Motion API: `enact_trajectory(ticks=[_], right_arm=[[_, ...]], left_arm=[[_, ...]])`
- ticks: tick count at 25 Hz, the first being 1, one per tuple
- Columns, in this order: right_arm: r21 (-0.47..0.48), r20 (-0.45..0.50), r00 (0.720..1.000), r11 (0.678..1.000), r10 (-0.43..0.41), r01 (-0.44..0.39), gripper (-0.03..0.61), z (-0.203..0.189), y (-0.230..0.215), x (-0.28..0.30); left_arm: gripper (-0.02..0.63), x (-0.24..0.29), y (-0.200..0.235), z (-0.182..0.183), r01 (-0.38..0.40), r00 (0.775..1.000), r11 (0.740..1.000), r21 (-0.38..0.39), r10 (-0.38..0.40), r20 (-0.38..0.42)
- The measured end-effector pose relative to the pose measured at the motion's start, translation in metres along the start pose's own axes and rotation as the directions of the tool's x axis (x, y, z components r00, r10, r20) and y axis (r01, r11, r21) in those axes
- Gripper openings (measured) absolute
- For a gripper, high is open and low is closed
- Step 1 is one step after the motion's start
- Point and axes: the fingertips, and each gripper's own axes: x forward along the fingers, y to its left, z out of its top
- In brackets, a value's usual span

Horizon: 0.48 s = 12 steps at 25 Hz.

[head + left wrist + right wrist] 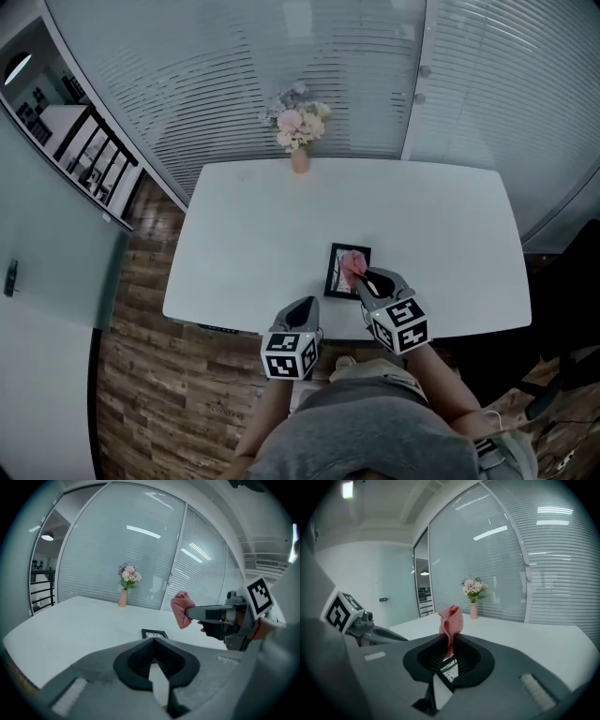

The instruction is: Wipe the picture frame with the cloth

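Note:
A small black picture frame (pixel 339 277) lies flat on the white table (pixel 244 234), near its front edge. My right gripper (pixel 362 276) is shut on a pink cloth (pixel 352 263), which bunches out past the jaws (pixel 451 618). In the left gripper view the cloth (pixel 181 609) hangs in the air above the frame (pixel 153 633), apart from it. The frame's glass (pixel 449 667) shows through the right jaws. My left gripper (pixel 305 303) is shut with nothing in it, over the table's front edge just left of the frame (pixel 154 639).
A vase of pink and white flowers (pixel 299 131) stands at the table's far edge. Glass walls with blinds (pixel 281 66) close the back. Wood floor (pixel 141 375) lies to the left and front of the table. The person's body (pixel 375 431) stands at the near edge.

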Motion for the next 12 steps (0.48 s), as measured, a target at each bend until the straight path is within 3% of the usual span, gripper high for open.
enact_trajectory(ticks=[12], right_arm=[[-0.059,-0.105,0.994,0.998,0.005,-0.011,0.041,-0.005,-0.053,0.063]], left_arm=[[0.002,0.058,0.006,-0.019,0.018,0.989,1.000,-0.018,-0.021,-0.146]])
